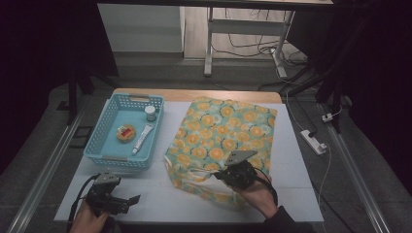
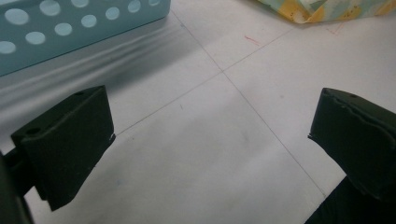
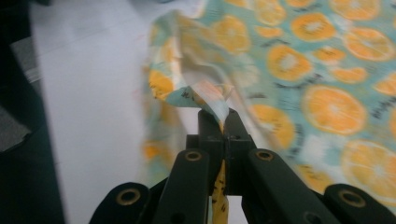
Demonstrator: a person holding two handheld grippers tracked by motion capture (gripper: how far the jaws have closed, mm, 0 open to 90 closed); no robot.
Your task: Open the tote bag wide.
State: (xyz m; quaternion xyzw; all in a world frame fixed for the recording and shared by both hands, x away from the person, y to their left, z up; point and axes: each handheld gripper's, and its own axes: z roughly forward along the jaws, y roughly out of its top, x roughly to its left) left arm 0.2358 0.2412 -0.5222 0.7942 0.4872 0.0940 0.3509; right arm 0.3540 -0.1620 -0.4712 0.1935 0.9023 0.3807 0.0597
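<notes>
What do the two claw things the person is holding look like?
Both are black. The left claw has two chunky, blocky black fingers with small screw holes. The right claw has slim fingers on black link bars with brass-ringed holes. Each carries a grey three-cornered plate and trails a black cable. The sleeve is dark.

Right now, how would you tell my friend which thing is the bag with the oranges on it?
Look at the white table; a blue basket sits on its left side. Just right of that basket lies a flat cloth bag, the biggest thing there. It alone is soft, teal and covered in orange slices, and the right tool pinches its near edge.
</notes>
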